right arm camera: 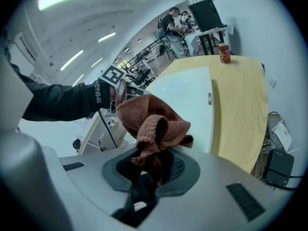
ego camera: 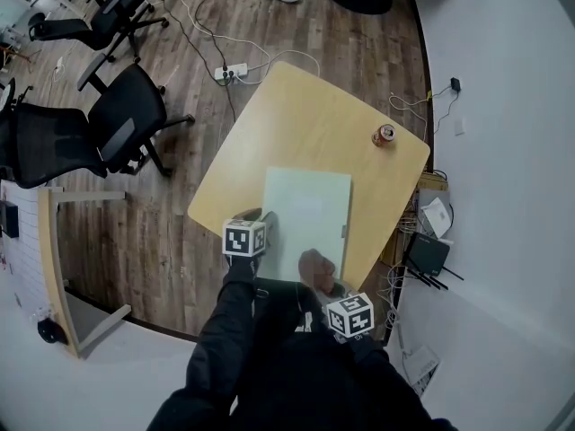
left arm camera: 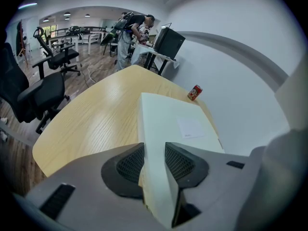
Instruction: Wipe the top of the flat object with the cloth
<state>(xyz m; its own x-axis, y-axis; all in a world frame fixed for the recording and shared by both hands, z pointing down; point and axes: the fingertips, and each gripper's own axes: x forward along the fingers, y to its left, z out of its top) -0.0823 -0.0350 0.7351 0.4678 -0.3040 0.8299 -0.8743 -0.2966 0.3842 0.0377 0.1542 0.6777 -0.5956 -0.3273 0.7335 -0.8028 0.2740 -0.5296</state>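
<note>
Clamping hand: the left gripper [ego camera: 261, 219] [left arm camera: 154, 154] is reached forward from a black sleeve [ego camera: 225, 330] and pitched steeply down at the near left edge of the flat object [ego camera: 305, 209].
Left jaws: they are closed on that edge, one pad set against the side and the other laid on the top face.
Wiping hand: the right gripper [ego camera: 320, 277] [right arm camera: 156, 166] is held lower right in the head view, angled down towards the object's near end.
Right jaws: they are shut on the cloth [right arm camera: 151, 119], which is pinched low between the pads and bunched up above them.
Cloth: a rust-brown terry rag [ego camera: 316, 266] is crumpled into folds and seen over the object's near right part; whether it touches the surface cannot be told.
Flat object: a pale, greenish-white rectangular panel [left arm camera: 178, 119] [right arm camera: 187, 95] is shown smooth and matt, with a small white label [left arm camera: 190, 127] near the middle of its top.
Location: it is laid flat on the near half of the light wooden table [ego camera: 296, 115], its near end by the edge closest to the person.
Also pictured: a red can [ego camera: 384, 135] is stood upright near the table's far right corner, well apart from the panel.
</note>
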